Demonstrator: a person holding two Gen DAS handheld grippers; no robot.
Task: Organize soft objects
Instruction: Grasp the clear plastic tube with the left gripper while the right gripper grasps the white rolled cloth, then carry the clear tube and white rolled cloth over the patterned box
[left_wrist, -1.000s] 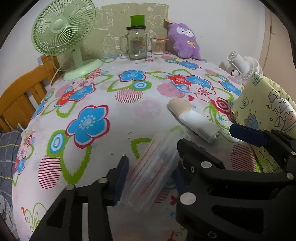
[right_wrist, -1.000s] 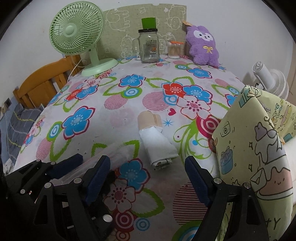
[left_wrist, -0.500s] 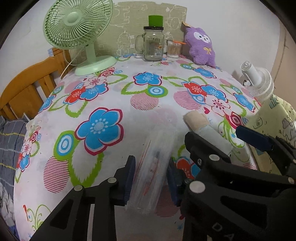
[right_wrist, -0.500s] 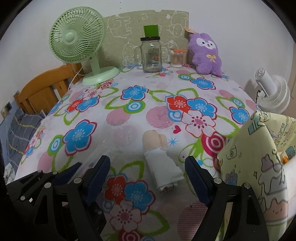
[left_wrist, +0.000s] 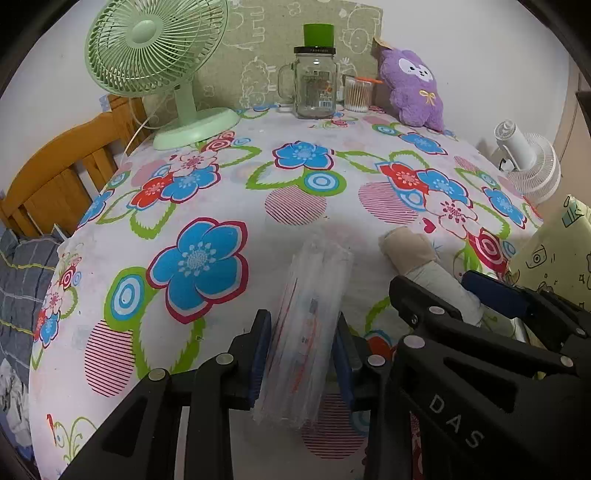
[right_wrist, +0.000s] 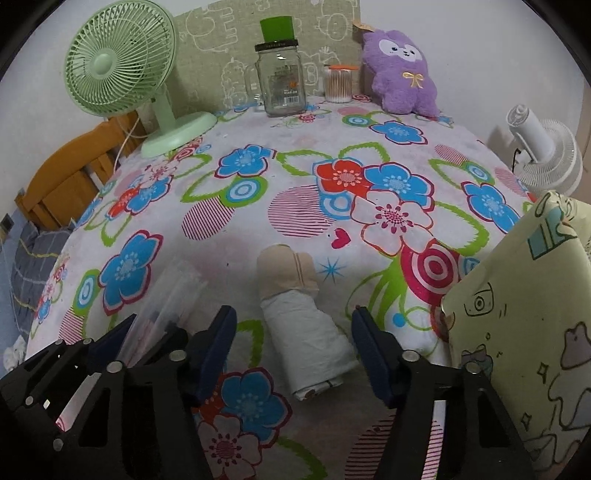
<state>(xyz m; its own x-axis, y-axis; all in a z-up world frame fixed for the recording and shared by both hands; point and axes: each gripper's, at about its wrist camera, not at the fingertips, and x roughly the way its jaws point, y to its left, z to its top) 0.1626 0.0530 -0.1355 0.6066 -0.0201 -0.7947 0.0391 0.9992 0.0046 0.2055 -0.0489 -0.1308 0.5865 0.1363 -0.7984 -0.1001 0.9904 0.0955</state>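
Clamping a clear plastic packet (left_wrist: 310, 332) above the bench (left_wrist: 295, 206), the left gripper (left_wrist: 301, 343) has one item in hand, while the right gripper (right_wrist: 291, 347) gapes wide around the untouched rolled cloth (right_wrist: 299, 321), with both apparently left to stow in the yellow fabric bin (right_wrist: 524, 332).

Clear plastic bag (left_wrist: 310, 325) now straighter between closer left hand-held gripper (left_wrist: 301, 350) pads
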